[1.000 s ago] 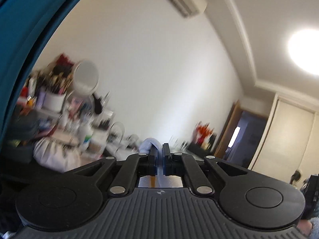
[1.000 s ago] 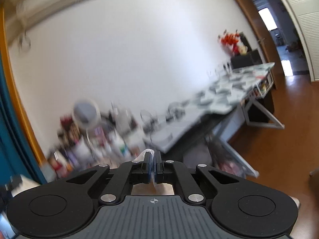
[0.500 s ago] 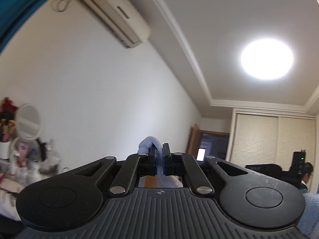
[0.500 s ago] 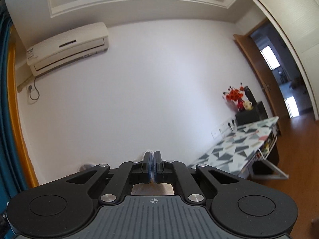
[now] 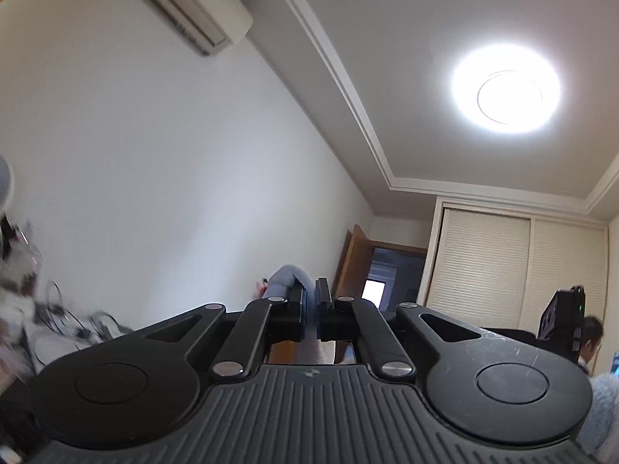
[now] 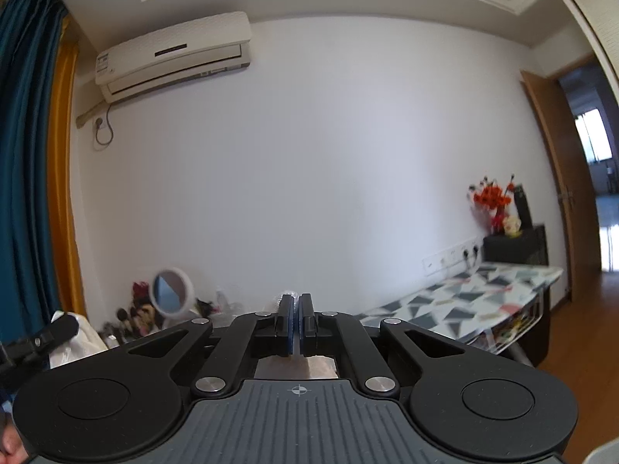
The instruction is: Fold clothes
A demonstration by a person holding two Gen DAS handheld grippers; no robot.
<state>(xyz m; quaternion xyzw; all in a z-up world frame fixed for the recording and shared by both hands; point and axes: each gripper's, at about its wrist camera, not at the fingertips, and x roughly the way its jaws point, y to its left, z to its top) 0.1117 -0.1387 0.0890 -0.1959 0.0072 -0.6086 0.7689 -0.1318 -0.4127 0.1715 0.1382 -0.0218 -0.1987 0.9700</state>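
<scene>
Left black two-finger gripper (image 5: 309,311) pinching pale blue fleecy cloth (image 5: 288,280) | right black gripper (image 6: 296,323) clamped on pale cloth edge (image 6: 289,295) | both raised toward wall | keep level, taut, grips firm

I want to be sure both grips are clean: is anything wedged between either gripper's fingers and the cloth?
Nothing visible. The left gripper pinches the pale blue cloth directly, and the right gripper is shut on a thin edge of fabric. Only fabric shows between the fingers.
</scene>
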